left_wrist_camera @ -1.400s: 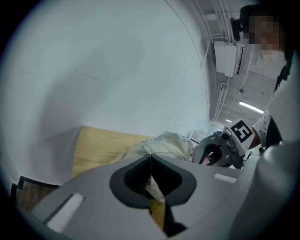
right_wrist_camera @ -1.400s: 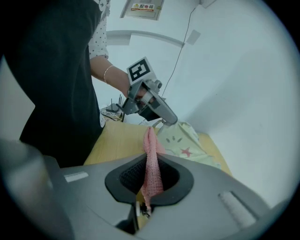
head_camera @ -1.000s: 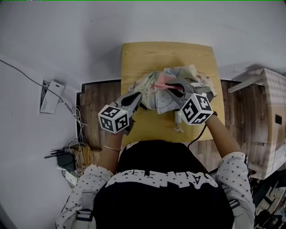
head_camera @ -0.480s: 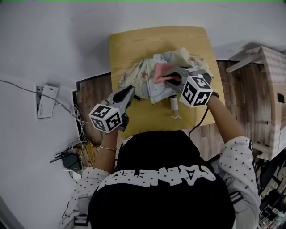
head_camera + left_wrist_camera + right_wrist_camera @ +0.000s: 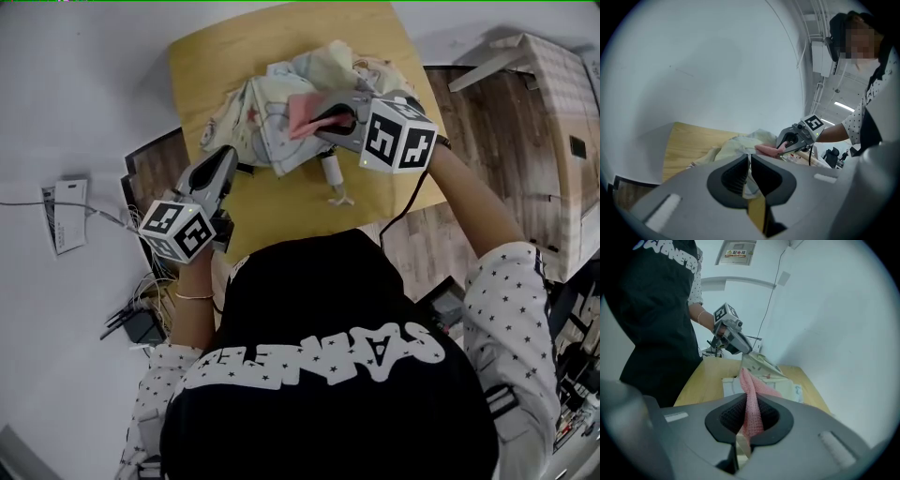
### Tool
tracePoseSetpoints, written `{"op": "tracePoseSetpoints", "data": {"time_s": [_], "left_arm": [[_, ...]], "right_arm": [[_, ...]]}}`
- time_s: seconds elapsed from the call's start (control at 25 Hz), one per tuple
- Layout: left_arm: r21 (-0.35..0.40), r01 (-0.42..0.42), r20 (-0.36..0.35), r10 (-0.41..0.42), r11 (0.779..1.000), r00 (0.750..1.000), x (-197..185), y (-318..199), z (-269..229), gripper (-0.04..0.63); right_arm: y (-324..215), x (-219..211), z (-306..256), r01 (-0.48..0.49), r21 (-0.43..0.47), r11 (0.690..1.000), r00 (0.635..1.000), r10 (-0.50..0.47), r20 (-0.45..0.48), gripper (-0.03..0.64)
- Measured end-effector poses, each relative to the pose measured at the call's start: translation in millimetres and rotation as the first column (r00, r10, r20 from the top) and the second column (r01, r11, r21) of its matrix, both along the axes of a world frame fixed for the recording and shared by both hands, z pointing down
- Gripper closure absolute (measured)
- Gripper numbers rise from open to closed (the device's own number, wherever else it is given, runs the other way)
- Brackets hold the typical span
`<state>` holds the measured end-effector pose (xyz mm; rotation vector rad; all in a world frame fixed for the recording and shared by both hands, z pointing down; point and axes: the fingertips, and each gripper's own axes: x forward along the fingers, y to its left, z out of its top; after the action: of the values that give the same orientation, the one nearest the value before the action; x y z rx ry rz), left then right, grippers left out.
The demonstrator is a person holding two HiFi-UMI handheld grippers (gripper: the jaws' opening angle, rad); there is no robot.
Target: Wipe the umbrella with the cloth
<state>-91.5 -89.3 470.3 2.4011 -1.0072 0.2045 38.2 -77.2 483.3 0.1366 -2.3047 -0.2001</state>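
A folded umbrella [image 5: 267,117] of cream patterned fabric lies on the wooden table [image 5: 202,56], its handle [image 5: 333,173] pointing toward me. My right gripper [image 5: 323,127] is shut on a pink cloth [image 5: 302,111] and rests on top of the umbrella; the cloth [image 5: 752,399] runs up between its jaws in the right gripper view. At the umbrella's near left edge, my left gripper [image 5: 228,155] is shut on a fold of the umbrella fabric [image 5: 740,145]. That view also shows the right gripper [image 5: 794,138] with the cloth [image 5: 766,149].
A white wall rises right behind the table. A cardboard box [image 5: 553,103] stands on the wooden floor at the right. Cables and a black adapter [image 5: 141,323] lie on the floor at the left, near a white device [image 5: 56,216].
My right gripper has sunk and rolled, dragging the pink cloth across the umbrella. The left gripper keeps its hold in place. The head view has swung, so the table sits higher.
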Motion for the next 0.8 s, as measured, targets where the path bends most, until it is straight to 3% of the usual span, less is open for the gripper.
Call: {"op": "tracePoseSetpoints", "data": {"time_s": [0.8], "left_arm": [[0.034,-0.004,-0.011,0.004,0.999,1.0,5,5,-3,0.589]], "right_arm": [[32,-16,8,-0.02,-0.078,0.997,0.998,0.025,0.058,0.584]]}}
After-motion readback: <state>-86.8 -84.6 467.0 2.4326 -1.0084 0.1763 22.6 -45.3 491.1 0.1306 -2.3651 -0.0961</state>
